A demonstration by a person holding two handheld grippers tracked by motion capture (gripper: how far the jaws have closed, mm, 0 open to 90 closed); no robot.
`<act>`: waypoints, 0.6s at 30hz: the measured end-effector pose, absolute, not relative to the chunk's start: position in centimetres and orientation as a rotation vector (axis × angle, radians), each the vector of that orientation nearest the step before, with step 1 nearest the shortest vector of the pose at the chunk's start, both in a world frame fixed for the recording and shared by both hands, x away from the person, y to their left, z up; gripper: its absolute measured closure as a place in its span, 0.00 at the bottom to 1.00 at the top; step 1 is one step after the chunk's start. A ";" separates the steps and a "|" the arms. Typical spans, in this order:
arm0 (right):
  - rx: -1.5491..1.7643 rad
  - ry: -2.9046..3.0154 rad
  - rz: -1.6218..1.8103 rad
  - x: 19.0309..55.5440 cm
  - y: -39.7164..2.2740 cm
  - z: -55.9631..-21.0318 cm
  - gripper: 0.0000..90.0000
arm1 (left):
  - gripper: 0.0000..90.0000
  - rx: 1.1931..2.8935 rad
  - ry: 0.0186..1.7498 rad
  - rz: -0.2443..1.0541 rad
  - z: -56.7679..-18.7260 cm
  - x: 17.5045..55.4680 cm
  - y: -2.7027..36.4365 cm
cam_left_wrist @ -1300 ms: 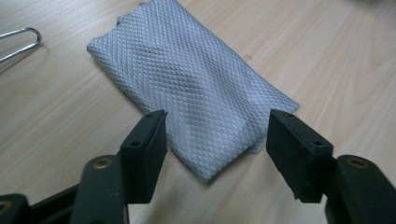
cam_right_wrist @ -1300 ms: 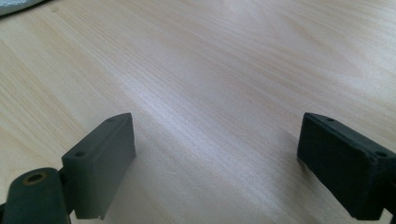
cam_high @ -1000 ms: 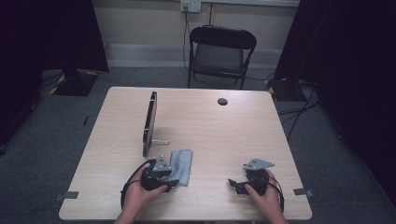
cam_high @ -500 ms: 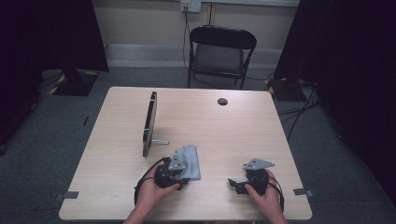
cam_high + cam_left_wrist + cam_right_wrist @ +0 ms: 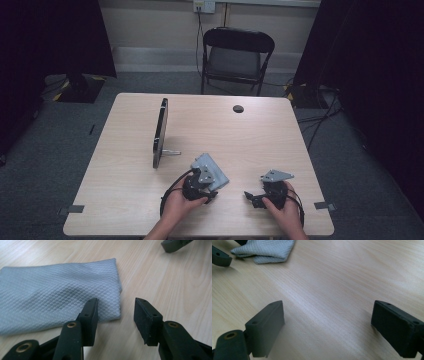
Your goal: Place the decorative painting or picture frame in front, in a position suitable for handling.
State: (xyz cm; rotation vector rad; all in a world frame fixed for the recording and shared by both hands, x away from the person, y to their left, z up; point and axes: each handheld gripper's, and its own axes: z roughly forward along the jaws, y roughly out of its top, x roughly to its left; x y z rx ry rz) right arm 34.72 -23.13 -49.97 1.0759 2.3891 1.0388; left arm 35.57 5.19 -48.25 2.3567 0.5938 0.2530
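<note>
You are bringing your left gripper point(image 5: 115, 317) up to the near corner of the folded grey cloth point(image 5: 55, 302), and its jaws have just been closing, though they are still released: one pad is sitting over the cloth's edge, the other over bare wood beside it, with nothing pinched yet. The cloth is lying flat on the table point(image 5: 125, 175), just ahead of that gripper and on the near side of the upright dark panel point(image 5: 160, 131). Judging from this, you are lining up a pinch on the corner; it would go best if you are lowering the jaws so both pads straddle the folded edge, taking all the layers rather than the top one alone, before squeezing.

Your right gripper point(image 5: 327, 325) is resting to the right of the cloth, well apart from it, jaws standing wide with only wood between them. Beyond the cloth, the panel is standing on edge with a small metal foot point(image 5: 172, 152) pointing toward the cloth; you are working close to it, so a lift swung that way could knock it. Farther off, a small dark disc point(image 5: 238, 108) is lying near the table's far edge, and a folding chair point(image 5: 237, 57) is standing behind.
</note>
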 end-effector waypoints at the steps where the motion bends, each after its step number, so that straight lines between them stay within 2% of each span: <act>1: 1.077 2.388 1.039 34.7 -23.1 -50.0 0.12 | 0.60 2.353 0.591 0.247 -48.3 35.6 4.8; 5: 1.077 2.388 1.038 34.7 -23.1 -50.0 0.12 | 0.58 2.333 0.603 0.235 -48.3 35.4 4.8; 9: 1.077 2.388 1.039 34.7 -23.1 -50.0 0.12 | 0.51 2.323 0.609 0.252 -47.8 35.0 6.1; 18: 1.073 2.389 1.039 34.7 -23.1 -49.9 0.13 | 0.42 2.284 0.768 0.258 -47.5 34.0 12.5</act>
